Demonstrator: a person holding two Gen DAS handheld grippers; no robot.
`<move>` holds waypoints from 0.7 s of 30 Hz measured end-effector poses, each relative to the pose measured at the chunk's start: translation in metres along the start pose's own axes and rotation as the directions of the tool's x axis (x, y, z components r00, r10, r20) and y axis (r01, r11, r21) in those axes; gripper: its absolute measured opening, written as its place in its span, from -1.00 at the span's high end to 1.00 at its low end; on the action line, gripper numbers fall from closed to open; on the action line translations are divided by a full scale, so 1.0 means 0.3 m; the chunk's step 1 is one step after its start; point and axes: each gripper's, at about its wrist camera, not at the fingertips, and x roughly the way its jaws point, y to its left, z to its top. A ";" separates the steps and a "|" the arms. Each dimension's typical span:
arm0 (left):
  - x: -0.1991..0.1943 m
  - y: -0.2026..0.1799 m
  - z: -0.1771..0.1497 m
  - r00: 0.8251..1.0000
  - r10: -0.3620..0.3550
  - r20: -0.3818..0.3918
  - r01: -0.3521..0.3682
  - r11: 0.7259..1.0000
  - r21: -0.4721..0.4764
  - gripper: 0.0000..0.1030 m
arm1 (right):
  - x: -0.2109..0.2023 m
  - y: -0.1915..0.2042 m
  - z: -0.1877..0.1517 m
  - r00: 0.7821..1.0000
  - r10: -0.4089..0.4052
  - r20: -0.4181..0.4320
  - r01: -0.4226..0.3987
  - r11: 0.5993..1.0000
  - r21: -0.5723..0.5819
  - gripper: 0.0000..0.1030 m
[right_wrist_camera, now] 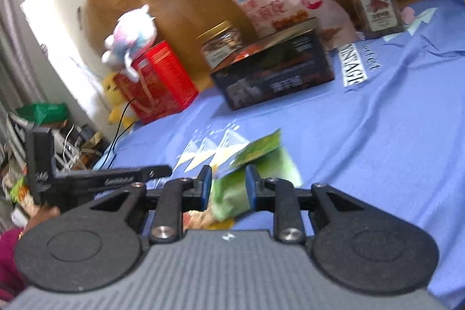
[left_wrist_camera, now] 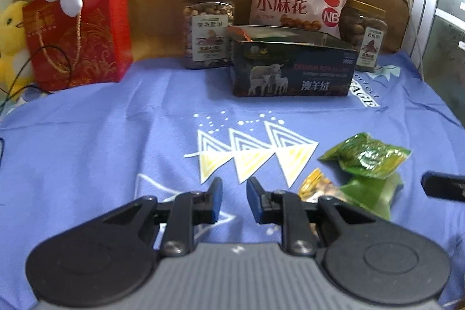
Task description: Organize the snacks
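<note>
Left tool with black linkage arms, blue pads, silver screws, ribbed grey housing, right tool alike

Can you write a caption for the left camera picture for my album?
Left gripper hangs empty over the blue cloth, with green snack packets beside it and the dark box ahead.

The left tongs point downward, their blue-padded jaws nearly together with a narrow gap and nothing between them, while the right tongs point forward at a shallower tilt, jaws parted somewhat wider.
</note>
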 end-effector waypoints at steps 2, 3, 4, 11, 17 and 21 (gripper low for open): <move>-0.003 0.000 -0.012 1.000 0.006 -0.003 -0.006 1.000 0.002 0.61 | 0.005 0.034 -0.028 1.000 -0.004 -0.009 0.003 0.999 -0.038 0.44; -0.004 0.004 -0.019 1.000 0.009 -0.006 -0.009 1.000 0.001 0.61 | 0.005 0.045 -0.039 1.000 -0.005 -0.014 0.004 0.999 -0.051 0.44; -0.007 0.008 -0.025 1.000 0.015 -0.007 -0.015 1.000 0.000 0.61 | 0.005 0.054 -0.050 1.000 -0.004 -0.021 0.003 0.998 -0.061 0.44; -0.005 0.036 -0.054 0.998 0.062 -0.010 -0.062 0.998 -0.006 0.61 | 0.021 0.099 -0.109 0.998 -0.008 -0.059 0.001 0.993 -0.116 0.43; 0.006 0.059 -0.066 0.997 0.082 -0.016 -0.082 0.997 -0.014 0.48 | 0.032 0.110 -0.127 0.996 -0.009 -0.085 -0.002 0.992 -0.128 0.43; 0.013 0.068 -0.064 0.996 0.091 -0.016 -0.091 0.996 -0.018 0.47 | 0.035 0.113 -0.130 0.996 -0.011 -0.092 -0.001 0.992 -0.129 0.42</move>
